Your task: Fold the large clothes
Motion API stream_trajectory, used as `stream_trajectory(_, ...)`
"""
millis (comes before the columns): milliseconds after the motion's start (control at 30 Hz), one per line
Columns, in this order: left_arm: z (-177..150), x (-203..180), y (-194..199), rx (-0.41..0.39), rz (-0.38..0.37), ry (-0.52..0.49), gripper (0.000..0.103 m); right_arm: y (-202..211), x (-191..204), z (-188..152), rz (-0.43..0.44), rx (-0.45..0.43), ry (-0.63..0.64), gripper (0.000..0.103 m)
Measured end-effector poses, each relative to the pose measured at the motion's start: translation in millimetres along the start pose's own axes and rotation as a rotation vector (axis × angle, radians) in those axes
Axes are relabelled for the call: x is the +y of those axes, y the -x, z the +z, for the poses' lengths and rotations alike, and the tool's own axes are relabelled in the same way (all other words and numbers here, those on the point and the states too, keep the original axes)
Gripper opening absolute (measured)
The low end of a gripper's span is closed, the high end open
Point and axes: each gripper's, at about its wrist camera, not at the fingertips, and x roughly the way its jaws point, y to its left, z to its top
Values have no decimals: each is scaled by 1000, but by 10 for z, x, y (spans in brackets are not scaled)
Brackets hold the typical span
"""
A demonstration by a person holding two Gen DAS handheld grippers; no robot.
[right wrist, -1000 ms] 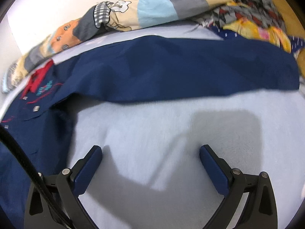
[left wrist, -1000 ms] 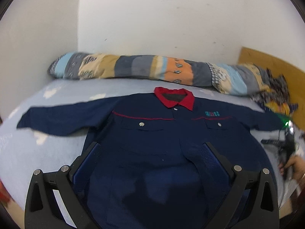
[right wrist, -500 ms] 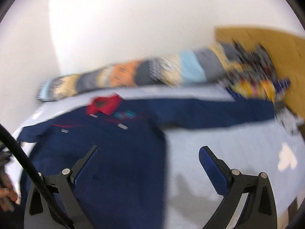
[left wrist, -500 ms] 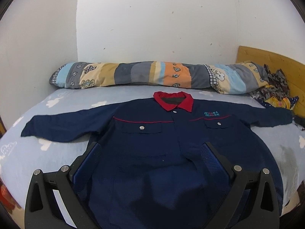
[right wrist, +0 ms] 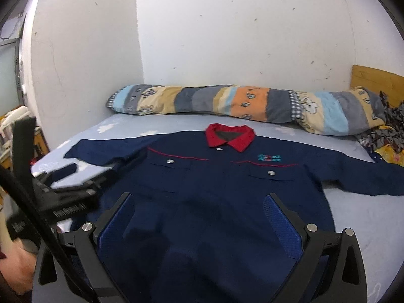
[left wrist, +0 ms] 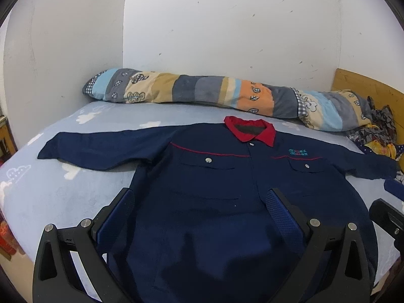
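A navy work jacket (left wrist: 227, 202) with a red collar (left wrist: 250, 132) lies face up and spread flat across the middle of the bed (left wrist: 63, 197), collar toward the far edge where a long patchwork bolster (left wrist: 227, 96) runs along the wall, hem toward the near edge. One sleeve (left wrist: 101, 149) reaches toward the bed's left edge, the other sleeve (right wrist: 353, 174) toward the right edge, where it ends close to a heap of patterned cloth (left wrist: 378, 136) in the far right corner. The left gripper (left wrist: 202, 209) hovers above the lower front of the jacket with its fingers spread wide and nothing between them; the right gripper (right wrist: 199, 212) hangs over the same region, likewise spread and empty, and from its camera the left tool shows at the near left side, blurred. No fold looks begun, so the step in hand is probably the first grasp. To do it well, each gripper would go to its own side and pinch a sleeve at the cuff, taking only the sleeve's cloth rather than the sheet beneath, then carry it inward across the chest so it lies flat and square to the side seam. Lifting low and evenly should keep the body from dragging and the collar centred. The right cuff sits near the heap, so a careless pinch there could snag that cloth. No container shows in either view; nothing here holds anything.
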Motion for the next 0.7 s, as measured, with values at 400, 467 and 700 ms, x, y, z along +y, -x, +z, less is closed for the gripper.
stream_trajectory(400, -32, 45, -129, 29, 17, 20, 103, 31, -265, -55, 52, -10, -20, 103)
stream_trajectory(467, -36, 49, -139, 33, 21, 14, 103, 32, -244, -59, 55, -4, -10, 103)
stream_trajectory(700, -58, 74, -161, 33, 29, 5, 103, 44, -270, -84, 72, 9, -7, 103)
